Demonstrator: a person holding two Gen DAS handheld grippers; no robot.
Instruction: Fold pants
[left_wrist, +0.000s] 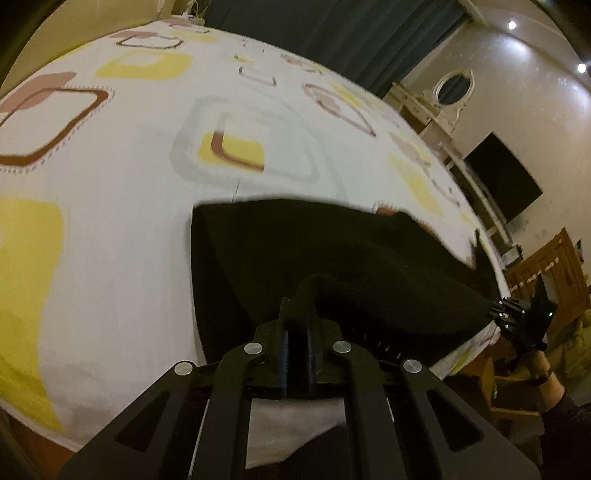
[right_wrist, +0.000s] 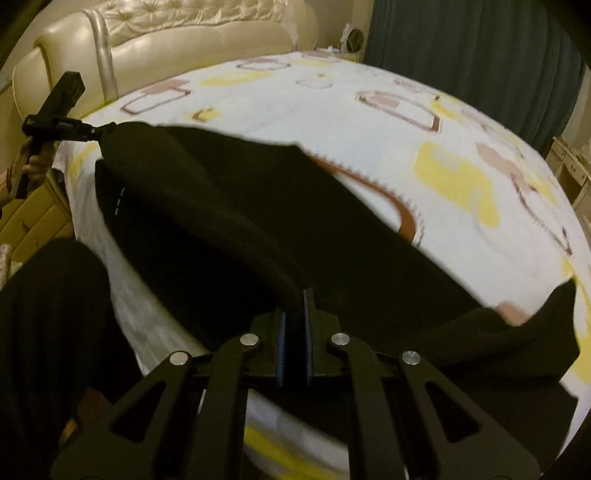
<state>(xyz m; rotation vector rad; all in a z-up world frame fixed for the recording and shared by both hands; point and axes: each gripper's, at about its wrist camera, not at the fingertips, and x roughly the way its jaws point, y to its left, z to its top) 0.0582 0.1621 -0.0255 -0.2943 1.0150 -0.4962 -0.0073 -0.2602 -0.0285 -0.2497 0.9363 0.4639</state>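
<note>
L tongs (left_wrist: 298, 306) clamped on pants (left_wrist: 332, 258) edge; R tongs (right_wrist: 300, 306) clamped on the other end. Pants stretched between them along near edge of bed (left_wrist: 129, 184), partly draped over it. Bed beyond far hem bare, lots of room.

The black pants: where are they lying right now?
The black pants are spread along the near edge of the bed on its patterned sheet, pinched by the left tongs at one end and the right tongs at the other.
</note>
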